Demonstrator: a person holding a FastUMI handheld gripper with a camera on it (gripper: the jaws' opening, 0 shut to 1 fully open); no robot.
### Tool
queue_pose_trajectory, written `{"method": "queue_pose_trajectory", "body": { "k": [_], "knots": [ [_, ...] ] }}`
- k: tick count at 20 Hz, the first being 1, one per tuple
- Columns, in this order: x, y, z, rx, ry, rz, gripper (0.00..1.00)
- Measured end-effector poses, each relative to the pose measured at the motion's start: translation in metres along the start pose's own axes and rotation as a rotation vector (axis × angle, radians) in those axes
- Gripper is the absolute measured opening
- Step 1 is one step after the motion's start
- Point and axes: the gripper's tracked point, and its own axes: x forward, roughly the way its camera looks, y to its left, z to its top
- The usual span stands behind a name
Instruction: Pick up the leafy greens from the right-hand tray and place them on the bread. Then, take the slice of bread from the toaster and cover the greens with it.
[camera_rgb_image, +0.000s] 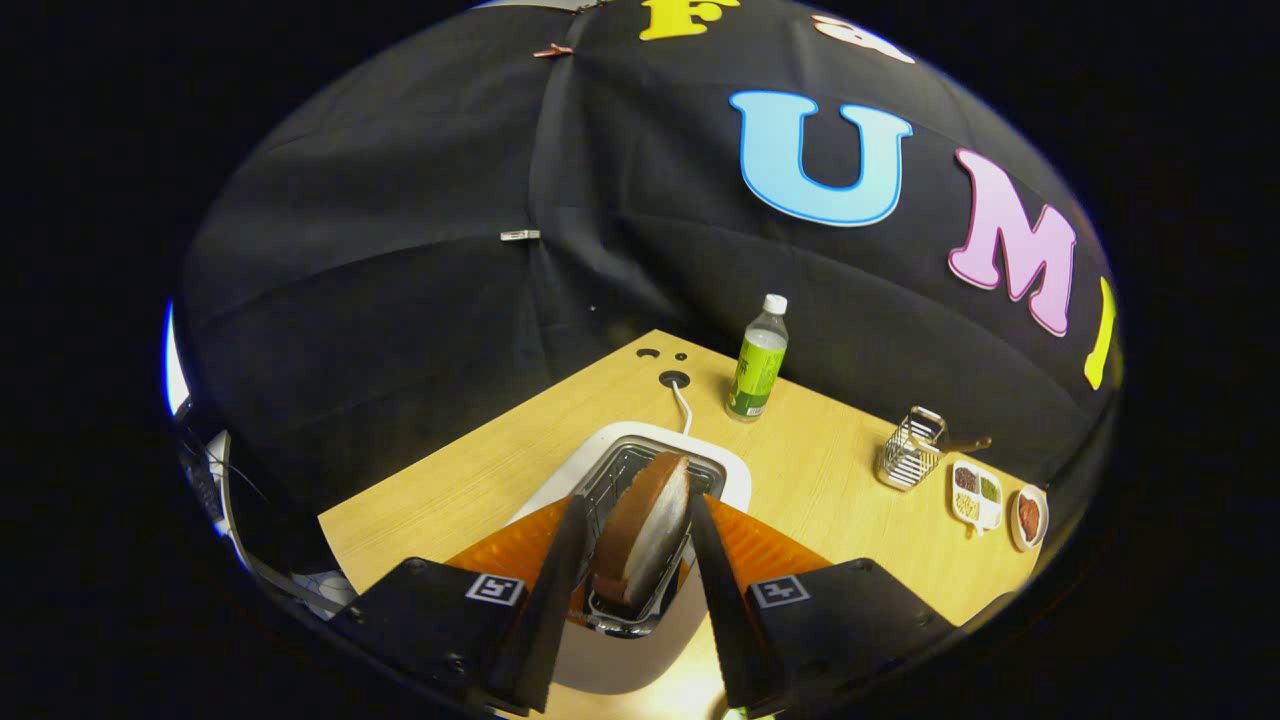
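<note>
The gripper (640, 540) has its fingers astride the bread slice (645, 530), standing in the toaster (640, 480) at twelve o'clock just ahead, contact uncertain: squeeze gently on both faces, then lift straight up.

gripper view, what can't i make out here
- Grip on the bread slice: it stands in the toaster between the jaws of the gripper, but contact on either side is not clear.
- Toaster front and slot bottom: hidden behind the gripper.
- Small dishes beyond the wire rack: contents too small to name.
- Bottle label: too small.
</note>
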Motion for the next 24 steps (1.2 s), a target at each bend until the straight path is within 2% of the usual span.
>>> {"method": "queue_pose_trajectory", "body": {
  "k": [1,4,7,11,16,20,24],
  "knots": [
    [0.003,-0.003,-0.001,0.031,0.017,-0.016,0.63],
    [0.007,-0.006,-0.004,0.115,0.046,-0.040,0.22],
    [0.004,-0.008,-0.002,0.111,0.036,-0.044,0.17],
    [-0.008,-0.007,0.006,0.125,0.019,0.002,0.16],
    [-0.041,-0.023,0.045,0.135,-0.075,0.031,0.16],
    [-0.078,-0.050,0.082,0.158,-0.159,0.042,0.16],
    [-0.114,-0.096,0.089,0.204,-0.190,0.009,0.16]
  ]
}}
